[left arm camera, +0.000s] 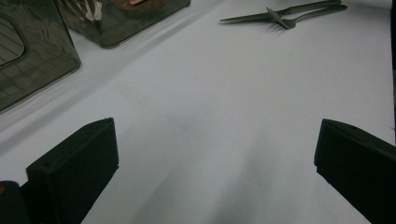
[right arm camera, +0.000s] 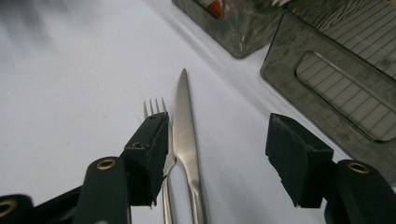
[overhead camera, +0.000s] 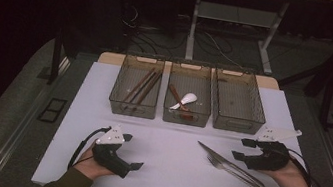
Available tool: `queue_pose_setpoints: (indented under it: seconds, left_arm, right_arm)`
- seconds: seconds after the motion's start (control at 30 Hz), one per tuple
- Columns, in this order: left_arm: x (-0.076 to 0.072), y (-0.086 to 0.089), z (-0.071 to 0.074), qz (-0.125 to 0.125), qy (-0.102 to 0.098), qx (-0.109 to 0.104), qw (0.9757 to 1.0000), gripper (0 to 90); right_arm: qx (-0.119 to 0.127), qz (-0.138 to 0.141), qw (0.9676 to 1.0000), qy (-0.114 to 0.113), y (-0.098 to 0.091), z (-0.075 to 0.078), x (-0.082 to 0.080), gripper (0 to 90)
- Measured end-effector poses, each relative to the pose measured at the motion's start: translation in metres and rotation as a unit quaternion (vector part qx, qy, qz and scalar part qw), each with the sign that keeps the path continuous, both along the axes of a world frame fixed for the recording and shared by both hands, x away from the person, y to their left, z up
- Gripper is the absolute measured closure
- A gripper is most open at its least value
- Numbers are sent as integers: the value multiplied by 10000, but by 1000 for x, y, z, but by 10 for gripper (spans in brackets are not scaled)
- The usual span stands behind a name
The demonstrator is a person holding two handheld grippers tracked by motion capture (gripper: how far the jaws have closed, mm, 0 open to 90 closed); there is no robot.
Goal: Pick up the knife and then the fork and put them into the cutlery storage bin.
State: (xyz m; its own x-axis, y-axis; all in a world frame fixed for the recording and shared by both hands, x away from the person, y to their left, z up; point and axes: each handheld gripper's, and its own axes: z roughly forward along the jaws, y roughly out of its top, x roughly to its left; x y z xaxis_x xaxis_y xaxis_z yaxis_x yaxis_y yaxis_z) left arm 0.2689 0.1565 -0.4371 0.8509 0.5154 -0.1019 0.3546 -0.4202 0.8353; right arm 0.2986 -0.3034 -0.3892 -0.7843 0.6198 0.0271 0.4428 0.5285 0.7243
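The right gripper was at the right side of the white tabletop, held in the person's right hand. Its jaws stood apart and gripped nothing. In the right gripper view the knife lay between the two jaws, and the fork lay just beside the knife, partly under the left jaw in that view. I cannot tell if that jaw touched the fork. Both pieces lay flat on the tabletop, side by side, with their tips pointing away from the gripper toward the trays.

The left gripper rested low at the left side of the tabletop, in the left hand. Its jaws were wide apart, with bare tabletop between them. The knife and fork were well apart from it.

Three clear trays stood in a row at the far side. The left tray held brown chopsticks. The middle tray held a white spoon together with something brown. The right tray was near the right gripper
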Motion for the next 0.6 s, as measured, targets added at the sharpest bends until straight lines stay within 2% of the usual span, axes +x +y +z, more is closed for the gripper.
queue_pose_setpoints:
  seconds: [0.1,0.27,0.4,0.6]
  left_arm:
    - [0,0,0,-4,9,8,10000,0]
    - [0,-1,-1,-14,13,17,10000,0]
    - [0,-1,-1,-16,16,56,10000,0]
    - [0,-2,-2,-15,31,74,10000,0]
  right_arm:
    - [-140,84,9998,83,1,0,-3,398]
    - [-407,404,9975,418,7,0,-5,426]
    - [-714,562,9936,673,13,-5,-5,464]
    - [-1186,738,9867,832,19,-10,-4,541]
